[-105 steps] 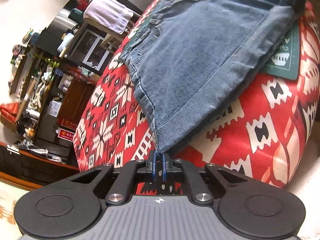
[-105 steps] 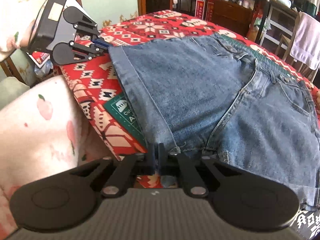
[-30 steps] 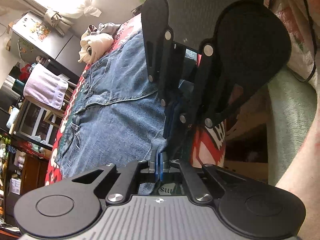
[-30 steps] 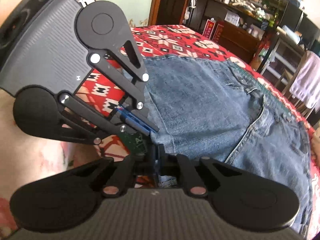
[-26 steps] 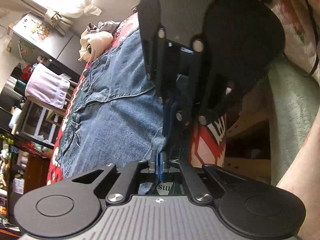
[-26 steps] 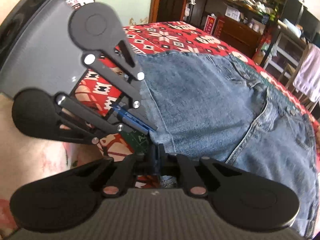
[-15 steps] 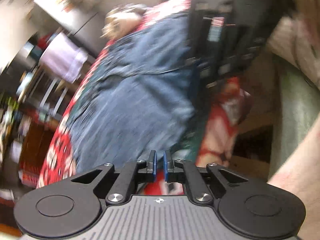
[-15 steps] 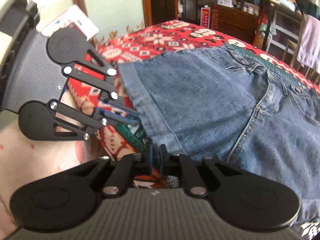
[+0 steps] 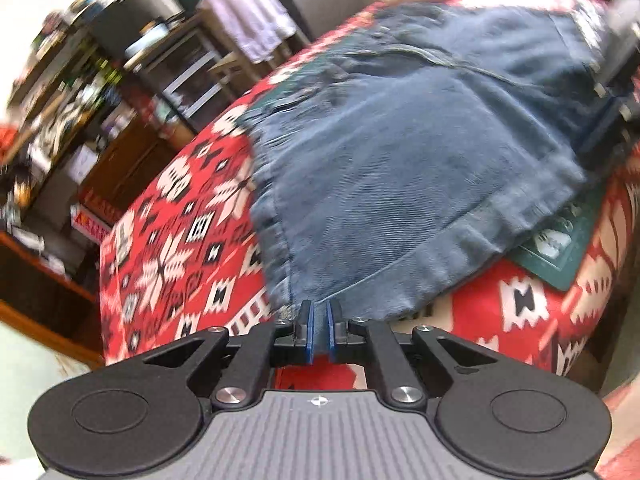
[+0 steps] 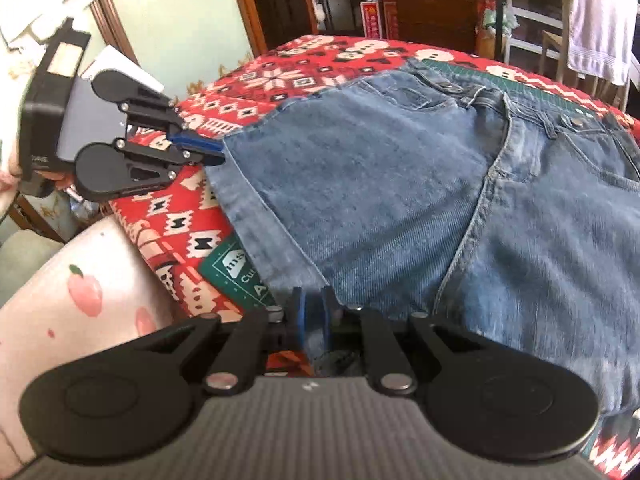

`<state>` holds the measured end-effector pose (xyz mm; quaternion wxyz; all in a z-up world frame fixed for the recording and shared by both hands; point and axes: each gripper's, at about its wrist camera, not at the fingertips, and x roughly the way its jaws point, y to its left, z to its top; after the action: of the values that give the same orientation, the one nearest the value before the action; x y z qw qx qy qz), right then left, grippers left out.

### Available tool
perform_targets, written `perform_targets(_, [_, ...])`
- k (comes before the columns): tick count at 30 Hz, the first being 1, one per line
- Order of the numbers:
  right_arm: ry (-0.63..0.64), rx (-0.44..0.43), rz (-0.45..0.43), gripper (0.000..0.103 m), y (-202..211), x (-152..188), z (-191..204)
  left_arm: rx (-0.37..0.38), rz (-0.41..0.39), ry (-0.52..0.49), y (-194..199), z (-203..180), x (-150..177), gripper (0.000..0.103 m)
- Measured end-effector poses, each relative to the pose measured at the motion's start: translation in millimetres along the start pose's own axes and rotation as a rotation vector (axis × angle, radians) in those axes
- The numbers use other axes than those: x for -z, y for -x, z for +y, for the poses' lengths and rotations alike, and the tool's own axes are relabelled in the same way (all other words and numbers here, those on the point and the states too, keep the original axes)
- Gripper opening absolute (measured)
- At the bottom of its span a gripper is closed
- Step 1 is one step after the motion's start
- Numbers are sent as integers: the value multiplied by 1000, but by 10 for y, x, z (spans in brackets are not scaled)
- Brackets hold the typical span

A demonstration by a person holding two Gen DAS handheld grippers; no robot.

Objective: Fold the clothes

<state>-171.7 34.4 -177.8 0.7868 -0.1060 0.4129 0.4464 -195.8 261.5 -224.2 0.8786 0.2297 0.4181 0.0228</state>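
Note:
Blue denim shorts [image 9: 400, 160] [image 10: 400, 184] lie flat on a table covered with a red patterned cloth [image 9: 168, 240] [image 10: 320, 68]. My left gripper [image 9: 318, 320] sits at one hem corner with a narrow gap between its blue pads and no cloth pinched in it. In the right wrist view that left gripper [image 10: 218, 152] touches the far hem corner with its tips. My right gripper [image 10: 313, 308] stands open at the near hem corner, where the denim hangs over the table edge just beyond the pads. It shows blurred at the right edge of the left wrist view.
A green cutting mat [image 10: 236, 268] [image 9: 560, 248] pokes out from under the shorts at the table edge. A pale towel [image 10: 600, 24] hangs on a chair beyond the table, beside cluttered shelves [image 9: 80, 100]. Peach-print fabric of the person [image 10: 80, 300] is at lower left.
One second ago both grippers were shut and close together at the near hem. Since then the left gripper has swung out to the far hem corner and both jaws have parted.

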Motion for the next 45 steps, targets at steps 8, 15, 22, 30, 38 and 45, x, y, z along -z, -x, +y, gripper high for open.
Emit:
perform_targets(8, [-17, -4, 4, 10, 44, 70, -2, -39, 5, 61, 32, 19, 78, 7])
perform_targets(15, [-48, -2, -77, 15, 306, 26, -71, -49, -2, 111, 194, 11, -18, 7])
perform_targets(22, [-127, 73, -180, 20, 804, -41, -431, 54, -121, 178, 366, -306, -571, 23])
perform_targets(30, [-263, 199, -198, 20, 1316, 231, -1070, 234, -232, 61, 377, -1101, -1277, 23])
perform_targets(38, [-477, 301, -215, 21, 1646, 681, -1660, 382, -293, -157, 316, -1978, -1803, 23])
perform_targets(45, [-755, 233, -241, 19, 1613, 1058, -2125, 376, -226, -247, 63, -2343, -1898, 23])
